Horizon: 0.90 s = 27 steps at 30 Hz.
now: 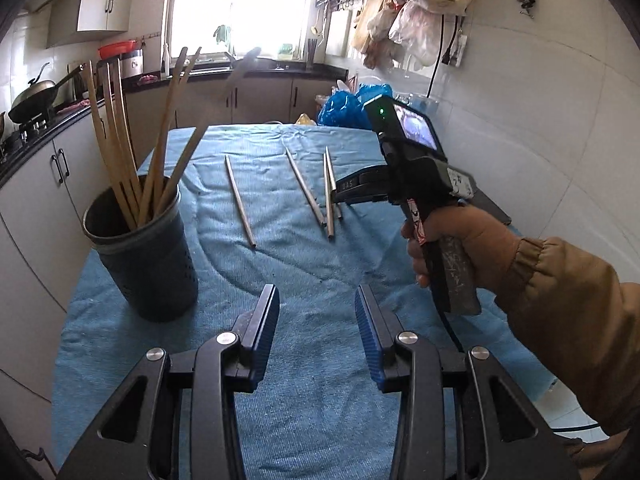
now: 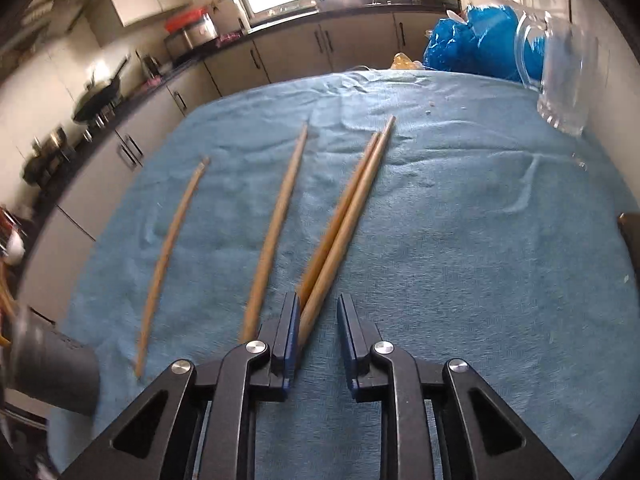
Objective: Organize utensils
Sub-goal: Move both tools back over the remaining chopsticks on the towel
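Right wrist view showed the right gripper point(image 2: 318, 316) opened around the near ends of paired chopsticks point(image 2: 352, 208) laid on the blue cloth point(image 2: 460, 220), judged light, stiff, and best pinched there.

Blown-out window point(image 1: 240, 4) backlight; fisheye-bent edges; right wrist view motion-blurred at left.

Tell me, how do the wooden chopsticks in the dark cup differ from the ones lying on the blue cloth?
The wooden chopsticks in the dark perforated cup stand nearly upright, leaning on its rim; the wooden chopsticks lying on the blue cloth lie flat. The cup's sticks are bunched and fan out at the top, while the cloth's are spread out, two of them touching. The right tool straddles that touching pair's near ends; no tool is at the cup's. Both sets look like plain wood of similar length.
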Motion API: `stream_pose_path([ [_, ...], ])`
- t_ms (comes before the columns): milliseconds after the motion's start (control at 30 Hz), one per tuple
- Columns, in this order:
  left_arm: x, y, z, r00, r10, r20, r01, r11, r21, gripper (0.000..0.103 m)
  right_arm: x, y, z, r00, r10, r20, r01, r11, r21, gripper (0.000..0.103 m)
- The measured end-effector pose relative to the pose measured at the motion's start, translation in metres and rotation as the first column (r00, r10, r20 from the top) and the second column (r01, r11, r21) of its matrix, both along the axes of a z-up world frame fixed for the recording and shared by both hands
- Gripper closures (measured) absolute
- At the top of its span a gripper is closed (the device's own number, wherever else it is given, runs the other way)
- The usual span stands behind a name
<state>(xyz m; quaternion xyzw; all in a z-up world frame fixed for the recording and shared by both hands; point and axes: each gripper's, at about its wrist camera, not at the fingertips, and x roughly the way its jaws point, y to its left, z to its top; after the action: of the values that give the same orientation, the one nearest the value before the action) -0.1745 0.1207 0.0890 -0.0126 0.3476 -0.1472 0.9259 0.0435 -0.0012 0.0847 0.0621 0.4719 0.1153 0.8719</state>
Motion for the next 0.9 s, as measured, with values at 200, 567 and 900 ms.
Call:
stream_pose_path([
  [200, 0.007, 0.000, -0.007, 1.000, 0.000, -0.022, 0.000, 1.000, -0.012, 0.065, 0.002, 0.009, -0.001, 1.000, 0.003, 0.004, -0.003, 0.996, -0.085, 0.086],
  [567, 0.025, -0.021, -0.005, 1.000, 0.005, -0.022, -0.005, 1.000, 0.014, 0.065, 0.004, -0.026, 0.002, 0.993, -0.097, -0.061, 0.090, 0.990, -0.108, 0.095],
  [900, 0.108, -0.078, -0.002, 0.995, 0.003, -0.099, -0.004, 1.000, -0.013, 0.065, -0.058, -0.116, 0.004, 0.981, -0.185, -0.058, 0.179, 0.979, -0.098, 0.095],
])
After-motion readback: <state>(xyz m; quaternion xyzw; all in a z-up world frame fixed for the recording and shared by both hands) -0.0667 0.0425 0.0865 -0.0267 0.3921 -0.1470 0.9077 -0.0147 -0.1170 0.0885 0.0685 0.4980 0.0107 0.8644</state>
